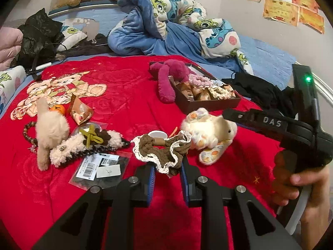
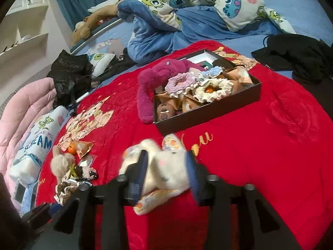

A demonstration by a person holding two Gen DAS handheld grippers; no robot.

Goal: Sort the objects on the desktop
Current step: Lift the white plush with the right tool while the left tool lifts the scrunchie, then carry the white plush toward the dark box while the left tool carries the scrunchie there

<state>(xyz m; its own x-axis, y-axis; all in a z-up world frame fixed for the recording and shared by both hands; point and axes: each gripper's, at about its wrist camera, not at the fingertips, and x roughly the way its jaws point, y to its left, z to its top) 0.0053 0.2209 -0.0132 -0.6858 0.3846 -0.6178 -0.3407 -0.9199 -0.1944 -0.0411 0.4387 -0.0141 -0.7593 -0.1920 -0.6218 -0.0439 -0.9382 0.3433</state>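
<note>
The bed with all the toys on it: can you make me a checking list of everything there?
Surface: red blanket on the bed.
Job's things: dark box holding scrunchies and a magenta plush; white plush, brown lace scrunchie and beige plush lie outside it.
Clutter: bead bracelet, orange fruit, barcode packet, black clothes.
Grippers: right gripper, jaws around the white plush; grip unclear through blur. Left gripper, jaws open astride the scrunchie's edge.
Cables: thin black cord by the black bag.
Surroundings: cartoon quilt, certificates on wall.
</note>
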